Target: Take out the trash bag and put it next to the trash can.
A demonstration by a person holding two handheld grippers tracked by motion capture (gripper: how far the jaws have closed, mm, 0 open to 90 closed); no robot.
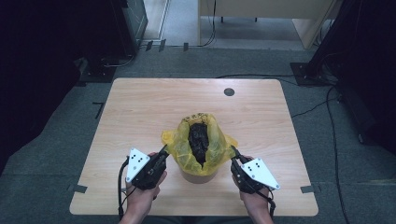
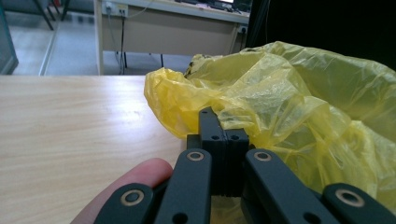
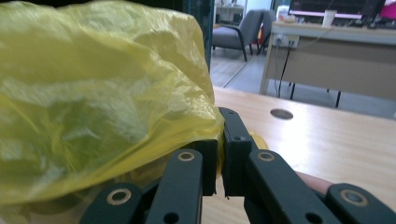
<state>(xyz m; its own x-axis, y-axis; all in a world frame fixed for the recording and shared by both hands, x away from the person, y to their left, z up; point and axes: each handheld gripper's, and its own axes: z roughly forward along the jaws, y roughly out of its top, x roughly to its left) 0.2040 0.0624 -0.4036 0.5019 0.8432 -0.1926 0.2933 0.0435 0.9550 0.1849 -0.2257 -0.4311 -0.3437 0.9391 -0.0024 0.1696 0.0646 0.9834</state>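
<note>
High view is showing a pale wood-grain table [image 1: 140,107] carrying a crinkled yellow plastic bag [image 1: 212,140] lining a round tan container [image 1: 198,176], dark lumpy matter [image 1: 199,137] lying inside. Left gripper [image 1: 163,151] at eight o'clock is pinching the bag's thin film; right gripper [image 1: 233,151] at four o'clock is pinching the opposite edge.

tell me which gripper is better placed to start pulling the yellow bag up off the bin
Neither clearly: the left gripper and right gripper are each shut on the yellow bag rim, on opposite sides. Lifting together looks best.
</note>
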